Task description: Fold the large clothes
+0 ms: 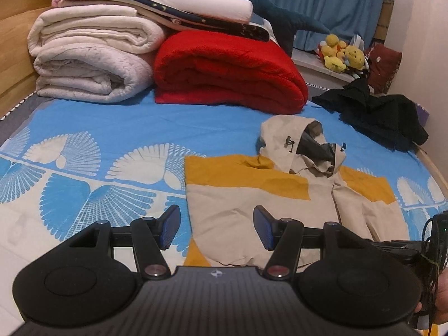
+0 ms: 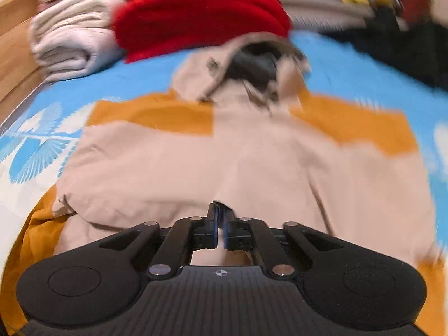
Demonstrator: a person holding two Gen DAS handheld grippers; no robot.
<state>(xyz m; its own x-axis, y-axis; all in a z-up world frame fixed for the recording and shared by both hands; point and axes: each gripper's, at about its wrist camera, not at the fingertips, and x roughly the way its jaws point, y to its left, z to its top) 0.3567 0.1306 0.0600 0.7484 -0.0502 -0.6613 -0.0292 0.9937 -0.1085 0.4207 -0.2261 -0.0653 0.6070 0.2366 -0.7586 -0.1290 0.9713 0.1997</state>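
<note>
A beige and mustard-yellow hooded jacket (image 1: 252, 204) lies front up on the blue patterned bed sheet (image 1: 112, 128), hood (image 1: 305, 145) pointing away. Its left sleeve looks folded in over the body. My left gripper (image 1: 217, 226) is open and empty, hovering over the jacket's left edge. In the right wrist view, which is blurred by motion, the jacket (image 2: 224, 154) fills the frame. My right gripper (image 2: 219, 215) is shut, and a strip of beige jacket fabric shows between its pads near the lower middle of the jacket.
Folded white quilts (image 1: 92, 56) and a red blanket (image 1: 229, 70) are stacked at the head of the bed. A black garment (image 1: 378, 117) lies at the right. Plush toys (image 1: 341, 53) sit on a ledge. A wooden bed frame (image 1: 16, 28) runs along the left.
</note>
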